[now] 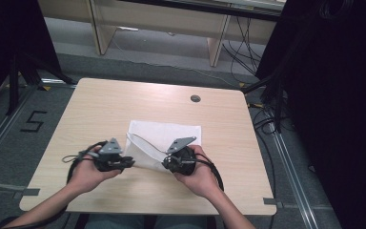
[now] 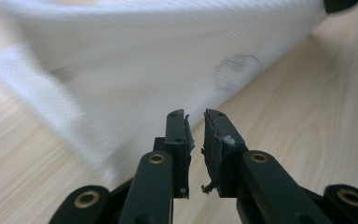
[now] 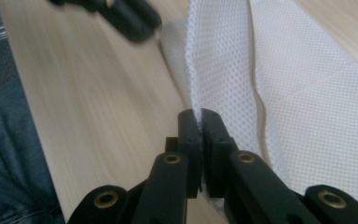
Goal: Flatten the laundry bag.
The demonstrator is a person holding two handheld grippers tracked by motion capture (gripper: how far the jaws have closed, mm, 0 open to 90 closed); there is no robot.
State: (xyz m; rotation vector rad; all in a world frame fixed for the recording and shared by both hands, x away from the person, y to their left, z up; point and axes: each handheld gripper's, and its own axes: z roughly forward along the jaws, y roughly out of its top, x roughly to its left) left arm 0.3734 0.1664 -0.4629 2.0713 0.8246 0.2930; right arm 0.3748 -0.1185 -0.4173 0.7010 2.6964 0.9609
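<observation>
Your left gripper [image 2: 196, 122] hangs slightly parted and empty just before the white mesh cloth [image 1: 164, 138] at the table's [image 1: 100, 105] middle, while your right gripper [image 3: 200, 116] pinches its edge, lifting it, likely for folding.

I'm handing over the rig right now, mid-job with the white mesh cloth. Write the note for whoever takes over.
Right tool: shut on the near edge of the white mesh fabric cloth, holding that edge raised off the table.
Left tool: jaws slightly apart with nothing between them, just short of the cloth's left side.
Cloth: at the middle of the light wooden table; the far part lies flat, the near part is lifted and partly doubled.
Done: one edge gripped and raised.
Left: probably get the left tool onto the cloth's free edge, then finish the fold or spread it. Which of the two is not clear from the views.
</observation>
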